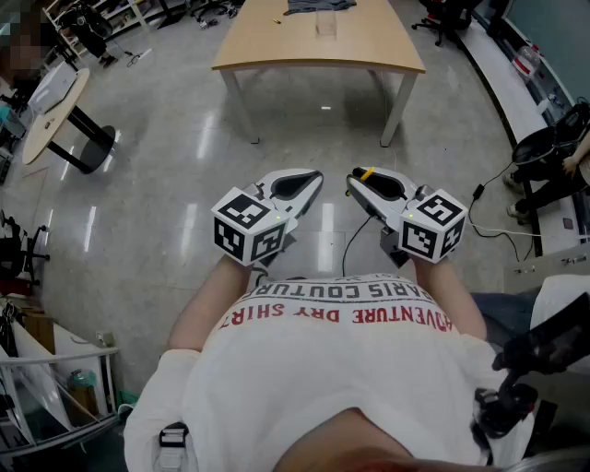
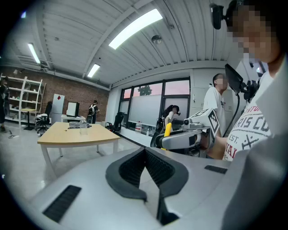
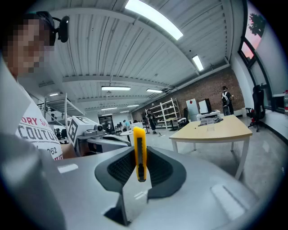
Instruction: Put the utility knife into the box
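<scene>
While you hold both tools close in front of your chest, the right gripper (image 3: 140,155) has its jaws pressed in on the utility knife (image 3: 140,139). The slim yellow body stands on edge between the dark ribbed pads, and its end sticks out past the tips. In the head view the same yellow end shows at the nose of that gripper, which angles in toward the other one. Your left gripper (image 2: 145,155) has its jaws brought together at the tips, with nothing between them. From its camera you can see the right gripper just beside it, with the yellow end poking up.

Both grippers hang over the bare grey floor (image 1: 184,157), with your white T-shirt (image 1: 341,350) and its red lettering right below them. A thin dark cable (image 1: 355,235) trails across the floor under the right gripper. The knife is well apart from the wooden tabletop (image 1: 277,41) ahead of you. A small pale object (image 1: 324,23) stands on that tabletop, perhaps the box, though it is too small to tell. A dark grey bundle (image 1: 318,5) lies beyond it at the far edge. Off to your left a round table (image 1: 55,101) stands on a black foot.
</scene>
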### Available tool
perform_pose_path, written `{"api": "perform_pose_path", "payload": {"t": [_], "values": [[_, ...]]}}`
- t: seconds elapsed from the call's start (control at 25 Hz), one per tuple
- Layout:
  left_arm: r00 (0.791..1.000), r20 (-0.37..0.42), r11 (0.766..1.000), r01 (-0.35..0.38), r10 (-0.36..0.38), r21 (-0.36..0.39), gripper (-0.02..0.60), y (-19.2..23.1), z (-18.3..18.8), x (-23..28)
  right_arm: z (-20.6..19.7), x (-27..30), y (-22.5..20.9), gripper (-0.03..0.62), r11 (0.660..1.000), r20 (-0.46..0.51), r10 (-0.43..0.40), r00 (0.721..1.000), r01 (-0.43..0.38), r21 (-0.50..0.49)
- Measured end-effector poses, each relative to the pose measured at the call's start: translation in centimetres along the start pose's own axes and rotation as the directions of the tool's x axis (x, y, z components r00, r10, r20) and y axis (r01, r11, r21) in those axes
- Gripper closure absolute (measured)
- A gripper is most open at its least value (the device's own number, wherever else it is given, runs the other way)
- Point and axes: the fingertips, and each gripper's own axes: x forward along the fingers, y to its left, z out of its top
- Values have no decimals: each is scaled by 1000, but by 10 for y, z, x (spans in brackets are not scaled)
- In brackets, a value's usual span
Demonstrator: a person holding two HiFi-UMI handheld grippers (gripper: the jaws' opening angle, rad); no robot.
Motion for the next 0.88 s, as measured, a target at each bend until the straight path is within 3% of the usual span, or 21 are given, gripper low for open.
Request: {"api": "perform_pose_path", "payload": {"t": [0.88], "values": [[1000, -7, 1000, 3, -3, -6, 578, -21, -8, 7, -8, -20, 4, 530, 999, 7, 16, 1000, -16, 30]]}}
